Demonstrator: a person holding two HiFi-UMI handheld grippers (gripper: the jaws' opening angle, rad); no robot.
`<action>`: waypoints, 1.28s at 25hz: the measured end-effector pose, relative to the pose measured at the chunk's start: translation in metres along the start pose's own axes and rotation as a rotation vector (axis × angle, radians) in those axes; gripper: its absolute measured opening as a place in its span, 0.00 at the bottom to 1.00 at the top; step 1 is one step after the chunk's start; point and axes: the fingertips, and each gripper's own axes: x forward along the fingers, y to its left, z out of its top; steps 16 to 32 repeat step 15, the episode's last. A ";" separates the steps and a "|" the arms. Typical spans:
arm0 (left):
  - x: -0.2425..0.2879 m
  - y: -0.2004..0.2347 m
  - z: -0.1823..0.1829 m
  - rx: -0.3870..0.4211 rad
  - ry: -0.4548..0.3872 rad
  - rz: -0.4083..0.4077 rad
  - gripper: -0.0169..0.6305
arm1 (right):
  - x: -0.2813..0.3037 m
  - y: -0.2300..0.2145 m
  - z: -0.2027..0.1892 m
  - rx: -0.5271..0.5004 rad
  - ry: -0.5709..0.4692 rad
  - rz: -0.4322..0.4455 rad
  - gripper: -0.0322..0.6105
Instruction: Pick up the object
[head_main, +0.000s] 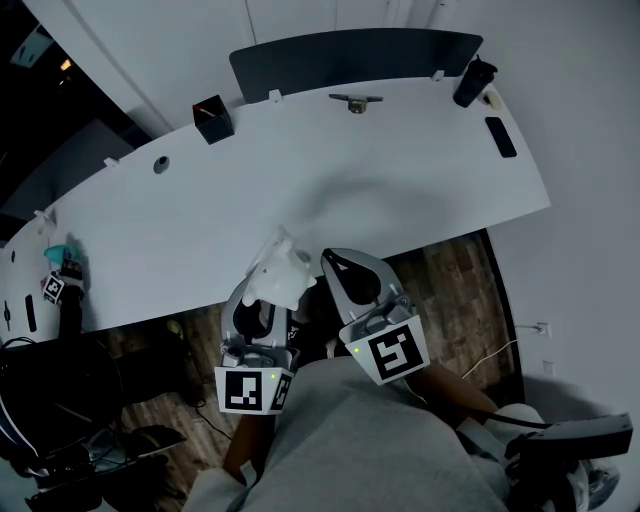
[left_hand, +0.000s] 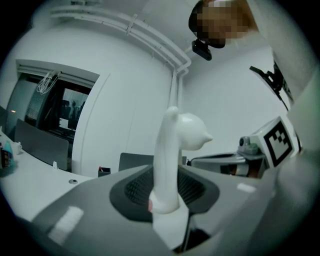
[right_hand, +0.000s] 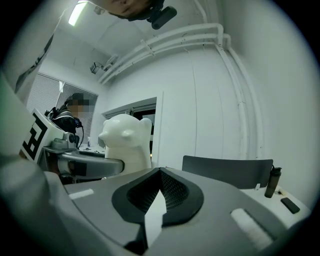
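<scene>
Head view: the desk (head_main: 400, 190) lies beyond both grippers, which are held side by side close to the person's body, jaws pointing toward it. The right gripper (head_main: 338, 265) is pressed together, empty. The left gripper (head_main: 268, 300) pinches the bear (head_main: 283, 270) between its jaws, just left of the right gripper.

White bear figure (head_main: 280, 272), white desk (head_main: 400, 200), black bottle (head_main: 472, 80), black phone (head_main: 501, 137).

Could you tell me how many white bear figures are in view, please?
1: the white bear figure, clamped in the left hand-held gripper; no other shows, none seems hidden.
</scene>
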 end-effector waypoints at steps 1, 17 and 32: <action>0.000 0.000 0.000 0.001 -0.001 0.000 0.23 | 0.000 -0.001 0.000 -0.001 -0.001 -0.002 0.05; -0.001 -0.001 0.002 -0.008 0.005 -0.018 0.23 | -0.002 -0.002 0.002 -0.006 0.009 -0.016 0.05; -0.001 -0.001 0.002 -0.008 0.005 -0.018 0.23 | -0.002 -0.002 0.002 -0.006 0.009 -0.016 0.05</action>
